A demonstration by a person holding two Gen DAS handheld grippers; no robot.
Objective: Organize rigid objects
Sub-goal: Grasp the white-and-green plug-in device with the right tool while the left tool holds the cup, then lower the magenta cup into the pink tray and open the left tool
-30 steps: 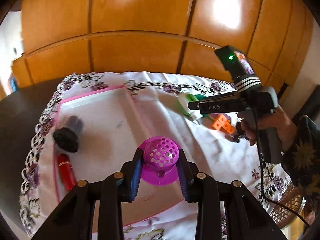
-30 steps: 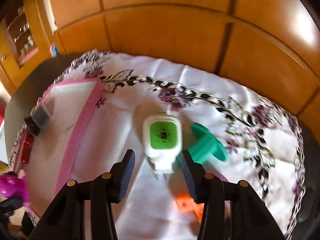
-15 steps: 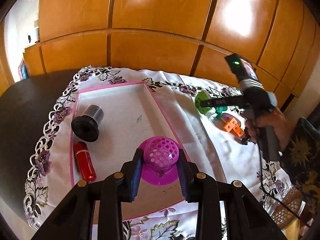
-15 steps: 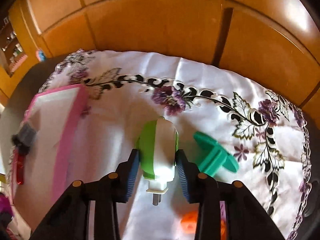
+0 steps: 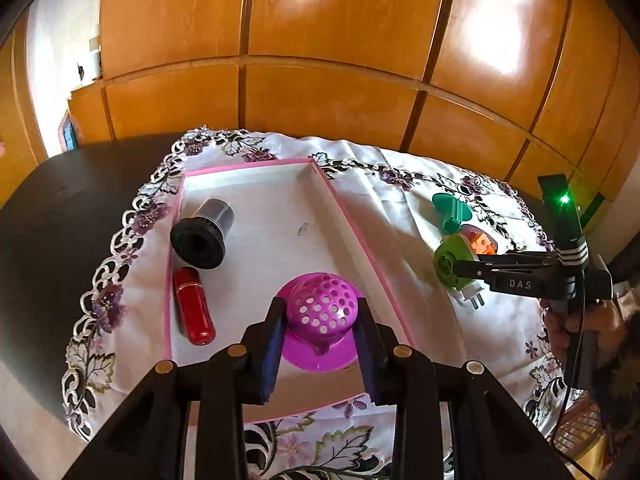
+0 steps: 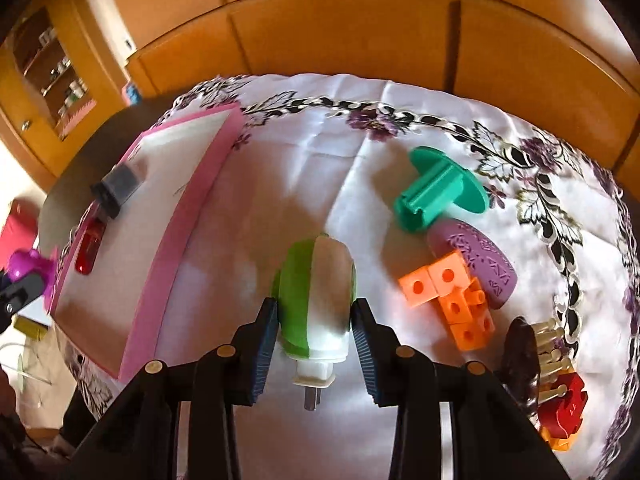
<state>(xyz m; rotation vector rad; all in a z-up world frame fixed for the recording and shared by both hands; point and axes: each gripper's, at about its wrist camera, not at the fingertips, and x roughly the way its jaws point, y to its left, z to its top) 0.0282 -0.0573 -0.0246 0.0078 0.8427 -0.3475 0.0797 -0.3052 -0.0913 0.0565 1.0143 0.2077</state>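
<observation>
left gripper (image 5: 320,340) jaws clamp the purple strainer (image 5: 322,316) above the pink tray (image 5: 360,224); right gripper (image 6: 314,332) jaws clamp the green-white plug (image 6: 316,296), tray at nine o'clock.

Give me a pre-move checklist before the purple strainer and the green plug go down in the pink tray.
1. Left gripper clamped on purple strainer: ok.
2. Right gripper clamped on green-and-white plug: ok.
3. Strainer over pink tray: ok.
4. Plug over tray: not ok, it hangs above the tablecloth.
5. Free floor beside black cap and red tube: ok.
6. Strainer's height above the tray floor: cannot tell.
</observation>
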